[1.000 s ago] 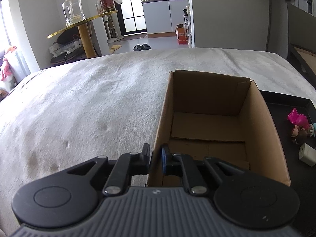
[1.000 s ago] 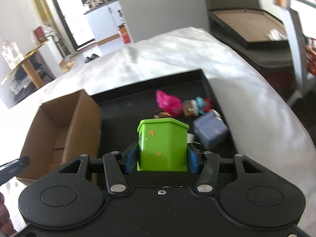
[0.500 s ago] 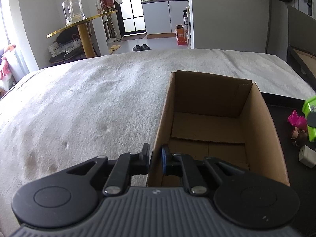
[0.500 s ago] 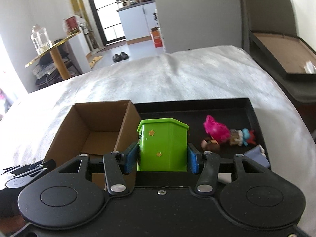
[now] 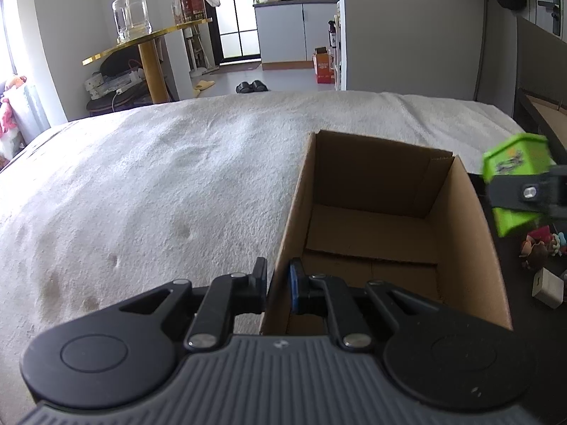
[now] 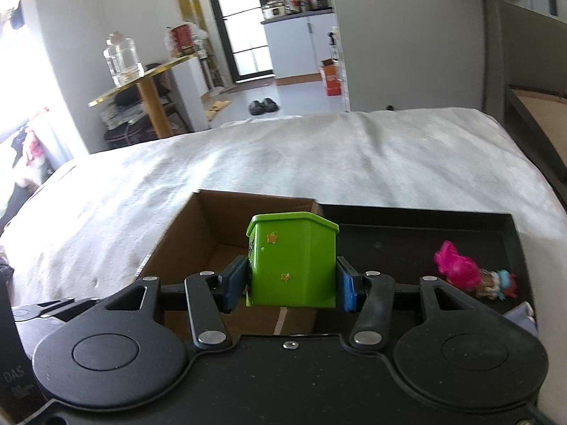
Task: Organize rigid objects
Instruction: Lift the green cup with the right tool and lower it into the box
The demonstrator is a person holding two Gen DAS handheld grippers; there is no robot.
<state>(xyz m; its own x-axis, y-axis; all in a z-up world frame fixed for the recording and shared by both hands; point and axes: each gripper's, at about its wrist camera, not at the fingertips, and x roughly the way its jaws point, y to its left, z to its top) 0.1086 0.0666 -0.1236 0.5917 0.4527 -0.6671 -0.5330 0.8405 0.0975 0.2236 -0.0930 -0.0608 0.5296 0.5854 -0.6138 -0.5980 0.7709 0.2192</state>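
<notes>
An open, empty cardboard box [image 5: 457, 233] [image 6: 184, 241] stands on the white bed cover. My left gripper [image 5: 278, 285] is shut on the box's near left wall, one finger outside and one inside. A green box with gold stars [image 6: 292, 262] [image 5: 514, 180] is held off the surface, with my right gripper [image 6: 290, 283] shut on its two sides. It hangs above the right wall of the cardboard box, at the edge of the black tray [image 6: 418, 219] [image 5: 478, 187]. In the tray lie a pink-haired doll [image 6: 457, 269], a smaller blue-haired figure [image 6: 503, 283] and a white block [image 5: 547, 288].
The white bed cover [image 5: 159, 191] stretches to the left and behind the box. Beyond the bed stand a gold round table [image 5: 149, 39] with a glass jar [image 5: 129, 10], and a doorway to a kitchen. A dark headboard [image 6: 531, 134] runs along the right.
My right gripper has carried the green box up and leftward, from over the tray to the cardboard box's right wall, and it now shows in the left wrist view. The left gripper has kept still.
</notes>
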